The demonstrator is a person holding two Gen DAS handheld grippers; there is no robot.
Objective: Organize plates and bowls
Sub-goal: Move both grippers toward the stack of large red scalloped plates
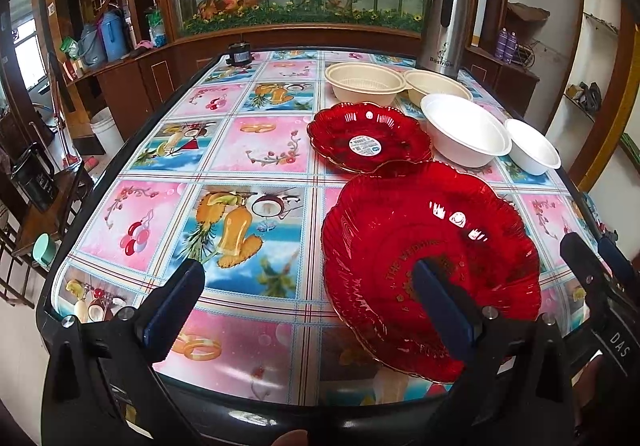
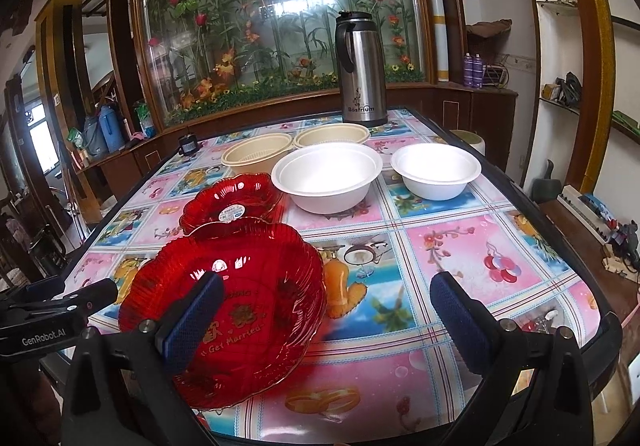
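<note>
I had both tools low over the near edge of the desk (image 2: pixel 460 246), which was covered by a glossy cloth of pink and blue fruit-and-flower squares. My left hand-held gripper (image 1: pixel 308 294) stood with its fingers wide apart, the right one over the near red plate (image 1: pixel 432 266), the left one over bare cloth; nothing was held between them. My right hand-held gripper (image 2: pixel 328 310) was likewise spread wide and empty, its left finger in front of that same plate (image 2: pixel 228 310), which bore gold lettering and lay at the near edge of the desk. The second red plate (image 1: pixel 370 136), with a round sticker in its middle, lay just behind the first, and from the right wrist view (image 2: pixel 232 202) the near plate's rim overlapped it. Beyond the plates sat the large white bowl (image 2: pixel 326 178) and, just to its right, the small white bowl (image 2: pixel 436 170), the two close but apart. Farther back stood two beige bowls (image 2: pixel 258 156) (image 2: pixel 332 136) side by side with rims touching, one with a strainer-like base. A steel thermos jug (image 2: pixel 362 70) stood upright behind them at the far edge.
</note>
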